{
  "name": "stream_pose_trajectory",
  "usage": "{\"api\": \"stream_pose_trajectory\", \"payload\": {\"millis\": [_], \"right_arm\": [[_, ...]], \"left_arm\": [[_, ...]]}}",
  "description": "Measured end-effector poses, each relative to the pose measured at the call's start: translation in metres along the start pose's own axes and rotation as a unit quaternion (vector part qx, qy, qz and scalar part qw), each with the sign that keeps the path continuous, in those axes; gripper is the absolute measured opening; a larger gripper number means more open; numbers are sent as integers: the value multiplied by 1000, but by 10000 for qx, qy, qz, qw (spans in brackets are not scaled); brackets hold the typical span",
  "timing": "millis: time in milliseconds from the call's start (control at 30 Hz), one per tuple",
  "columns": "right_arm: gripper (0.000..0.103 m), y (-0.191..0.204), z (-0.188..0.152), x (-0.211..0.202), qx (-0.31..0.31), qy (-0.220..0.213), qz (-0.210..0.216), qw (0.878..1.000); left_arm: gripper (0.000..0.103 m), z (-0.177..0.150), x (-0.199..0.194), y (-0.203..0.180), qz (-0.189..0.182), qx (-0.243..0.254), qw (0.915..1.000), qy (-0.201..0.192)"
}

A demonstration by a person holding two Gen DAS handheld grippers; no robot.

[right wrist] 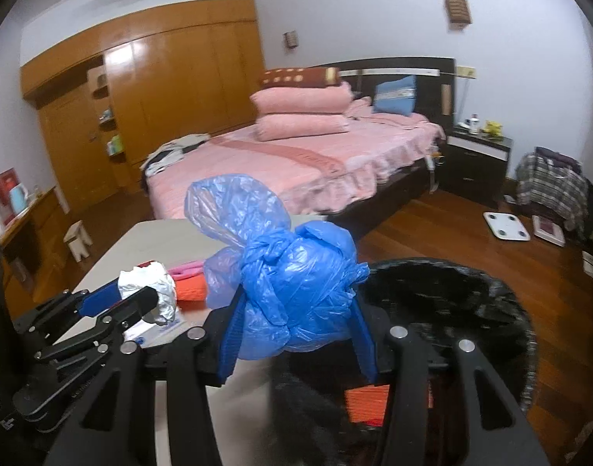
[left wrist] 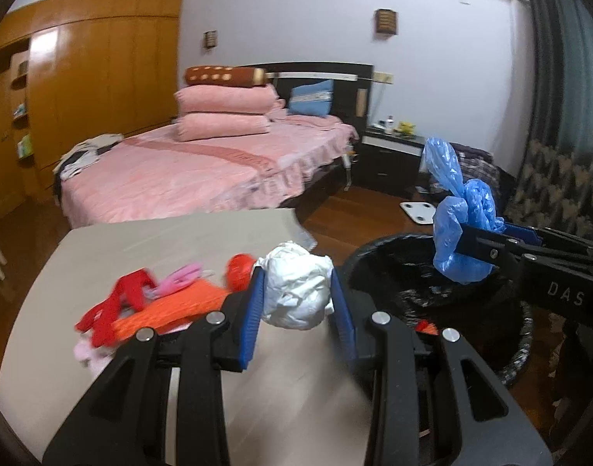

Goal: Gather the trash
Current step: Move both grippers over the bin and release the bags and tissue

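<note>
Starting at the left of the left wrist view, a heap of red, pink and orange scraps [left wrist: 149, 303] lies on the pale table [left wrist: 102, 256], not yet picked up. Just to its right, the left gripper [left wrist: 298, 295] has its jaws closed on a crumpled white paper wad [left wrist: 296, 291], the blue pads pressing both sides so the loose ball keeps its shape while carried clear of the table. Farther right stands the bin [left wrist: 432, 272], lined with a black bag and set just beside the table's edge, likely so trash can be dropped in with a short reach. Over its rim, the right gripper [right wrist: 296, 330] has its jaws clamped on a knotted blue plastic bag [right wrist: 292, 295], whose loose end puffs up above the pads. In the right wrist view that bag hangs at the near-left rim of the bin's mouth, with something orange already lying inside. Both pieces seem headed for the bin; neither is released yet.
</note>
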State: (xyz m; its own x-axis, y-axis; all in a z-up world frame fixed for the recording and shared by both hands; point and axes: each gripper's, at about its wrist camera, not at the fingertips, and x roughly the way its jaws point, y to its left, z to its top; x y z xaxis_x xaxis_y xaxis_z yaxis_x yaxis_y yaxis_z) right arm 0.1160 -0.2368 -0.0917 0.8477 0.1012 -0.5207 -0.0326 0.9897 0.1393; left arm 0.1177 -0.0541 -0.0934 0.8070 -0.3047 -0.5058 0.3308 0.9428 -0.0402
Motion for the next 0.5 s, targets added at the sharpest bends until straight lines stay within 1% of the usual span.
{"api": "stream_pose_trajectory", "payload": {"millis": [233, 267, 300, 333, 367, 400, 467, 500], "right_arm": [[50, -60, 1, -14, 296, -123, -553, 9980], [54, -67, 1, -13, 308, -112, -612, 9976], [59, -77, -1, -10, 292, -48, -774, 9966], [74, -80, -5, -9, 261, 22, -889, 9957], [81, -87, -9, -8, 230, 67, -1098, 9937], [84, -93, -13, -8, 234, 86, -1255, 9918], [94, -103, -17, -11, 320, 115, -1348, 9903], [96, -108, -22, -14, 430, 96, -1377, 9895]], "left_arm": [[34, 16, 30, -52, -580, 260, 9980, -61], [37, 19, 35, -59, -726, 277, 9970, -52], [49, 20, 43, -67, -952, 300, 9950, -4], [60, 20, 51, -73, -1141, 304, 9930, 87], [77, 19, 58, -78, -1227, 278, 9919, 165], [79, 18, 63, -81, -1244, 262, 9917, 182], [81, 13, 70, -84, -1217, 277, 9918, 272], [84, 10, 71, -81, -1168, 280, 9923, 293]]}}
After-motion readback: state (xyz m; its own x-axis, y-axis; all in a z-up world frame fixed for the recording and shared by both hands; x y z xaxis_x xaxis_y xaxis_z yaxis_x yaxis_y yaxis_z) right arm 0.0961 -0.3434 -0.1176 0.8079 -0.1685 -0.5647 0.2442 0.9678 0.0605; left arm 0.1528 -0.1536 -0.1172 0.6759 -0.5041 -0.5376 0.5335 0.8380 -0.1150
